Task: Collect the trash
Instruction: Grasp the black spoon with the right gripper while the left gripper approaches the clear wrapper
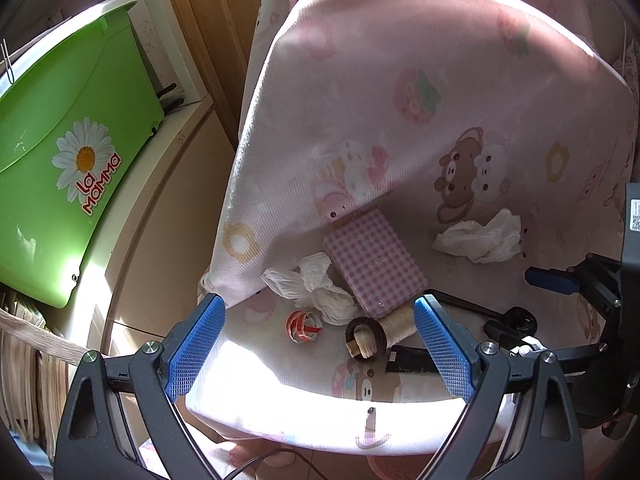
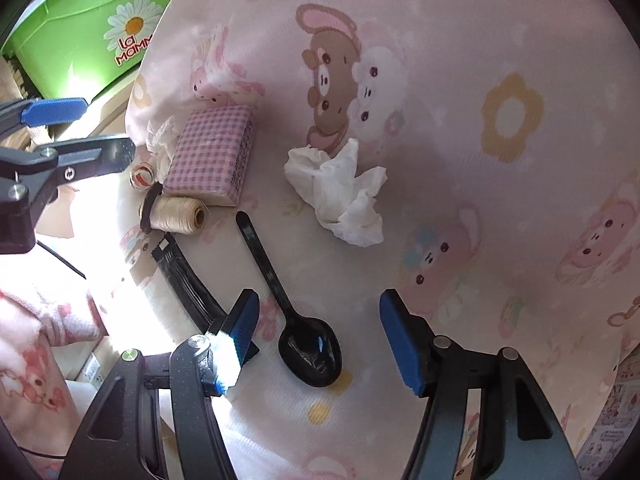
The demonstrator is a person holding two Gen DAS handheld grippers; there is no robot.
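On a pink cartoon-print cloth (image 2: 460,220) lies a crumpled white tissue (image 2: 340,188) (image 1: 482,240). A second crumpled white wad (image 1: 316,288) rests beside a pink gingham pack (image 1: 374,264) (image 2: 212,152). Near it are a small red-and-white tape roll (image 1: 302,326) and a twine spool (image 2: 178,216) with a black ring. My left gripper (image 1: 318,308) hangs open just in front of the wad and the roll, touching nothing. A black plastic spoon (image 2: 308,348) has its bowl between the fingers of my right gripper (image 2: 320,300), which stands open with its pads off the spoon.
A green tub with a daisy label (image 1: 60,140) leans at the left beside a pale cabinet top (image 1: 172,184). A flat black strip (image 2: 184,276) lies near the cloth's front edge. A folded cloth flap (image 1: 360,100) rises behind the pack. A fleecy pink sleeve (image 2: 32,340) shows at the lower left.
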